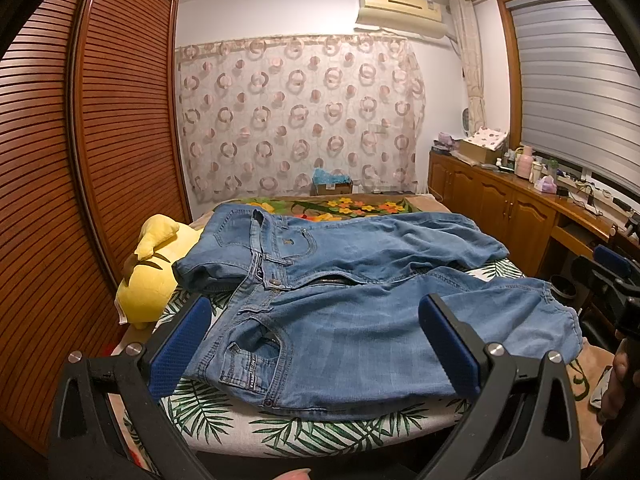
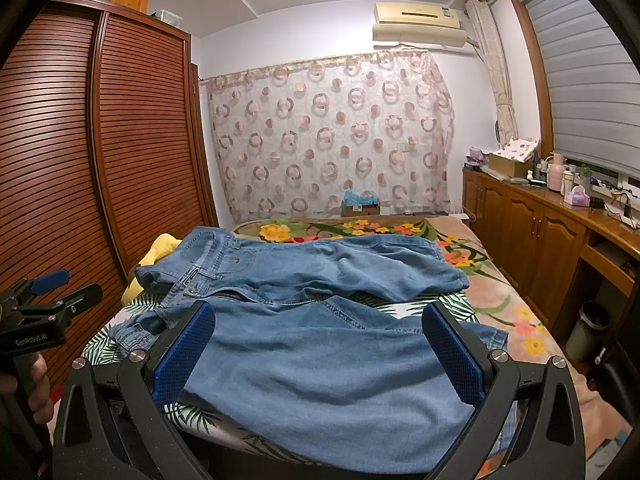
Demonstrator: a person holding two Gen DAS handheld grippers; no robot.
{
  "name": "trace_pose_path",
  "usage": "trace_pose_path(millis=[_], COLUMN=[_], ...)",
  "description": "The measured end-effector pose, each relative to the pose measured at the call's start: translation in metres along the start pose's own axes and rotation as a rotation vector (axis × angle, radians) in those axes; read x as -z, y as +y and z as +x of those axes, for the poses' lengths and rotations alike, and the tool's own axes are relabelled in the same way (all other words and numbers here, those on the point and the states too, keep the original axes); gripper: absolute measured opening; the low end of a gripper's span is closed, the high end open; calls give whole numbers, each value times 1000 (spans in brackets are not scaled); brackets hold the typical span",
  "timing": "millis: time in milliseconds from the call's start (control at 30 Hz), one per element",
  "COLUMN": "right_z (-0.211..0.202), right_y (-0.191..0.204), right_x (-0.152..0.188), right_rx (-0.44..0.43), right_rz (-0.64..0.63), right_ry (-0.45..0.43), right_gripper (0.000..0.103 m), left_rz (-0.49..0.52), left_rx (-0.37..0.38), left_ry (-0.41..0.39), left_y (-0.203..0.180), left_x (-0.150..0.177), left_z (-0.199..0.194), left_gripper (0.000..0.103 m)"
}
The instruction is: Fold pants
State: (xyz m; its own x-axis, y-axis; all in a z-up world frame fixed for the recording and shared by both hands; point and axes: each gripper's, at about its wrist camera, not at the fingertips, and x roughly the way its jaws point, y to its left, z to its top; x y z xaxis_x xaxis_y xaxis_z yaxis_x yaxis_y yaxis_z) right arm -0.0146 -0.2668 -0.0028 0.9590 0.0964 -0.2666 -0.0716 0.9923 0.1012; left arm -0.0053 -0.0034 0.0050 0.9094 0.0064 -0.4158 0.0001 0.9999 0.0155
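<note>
Both grippers [image 1: 314,344] [image 2: 320,350] are wide open over the jeans [image 1: 340,300], so grab the near leg's edge evenly and fold it across.

left gripper [image 1: 314,344] jaws wide apart over jeans [image 1: 360,280] on bed [image 1: 320,432]; yellow plush [image 1: 154,268] at 9 o'clock.

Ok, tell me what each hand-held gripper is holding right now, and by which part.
Nothing. The left hand-held gripper and right hand-held gripper are both open above the jeans, which lie spread out on the bed.
</note>
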Motion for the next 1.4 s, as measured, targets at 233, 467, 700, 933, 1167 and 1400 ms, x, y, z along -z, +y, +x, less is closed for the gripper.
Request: trace_pose_path(millis=[233, 467, 700, 933, 1167, 1400], right_z=[3, 12, 32, 47, 51, 51], right_y=[-1, -9, -15, -21, -23, -23], right_x=[2, 4, 4, -1, -9, -15], right_rx=[-2, 13, 38, 49, 74, 89], right_rz=[-9, -28, -42, -48, -26, -37], right_ry=[16, 46, 105, 184, 231, 244], right_gripper=[103, 103, 103, 102, 101, 97], left_rz=[5, 13, 13, 14, -18, -56], left_rx=[2, -2, -14, -4, 24, 4], left_ry=[43, 93, 132, 161, 186, 252], left_y=[2, 11, 29, 50, 85, 116], left_x=[5, 17, 27, 37, 46, 62], left_z=[12, 32, 53, 72, 83, 95], left_gripper=[103, 103, 103, 103, 99, 78])
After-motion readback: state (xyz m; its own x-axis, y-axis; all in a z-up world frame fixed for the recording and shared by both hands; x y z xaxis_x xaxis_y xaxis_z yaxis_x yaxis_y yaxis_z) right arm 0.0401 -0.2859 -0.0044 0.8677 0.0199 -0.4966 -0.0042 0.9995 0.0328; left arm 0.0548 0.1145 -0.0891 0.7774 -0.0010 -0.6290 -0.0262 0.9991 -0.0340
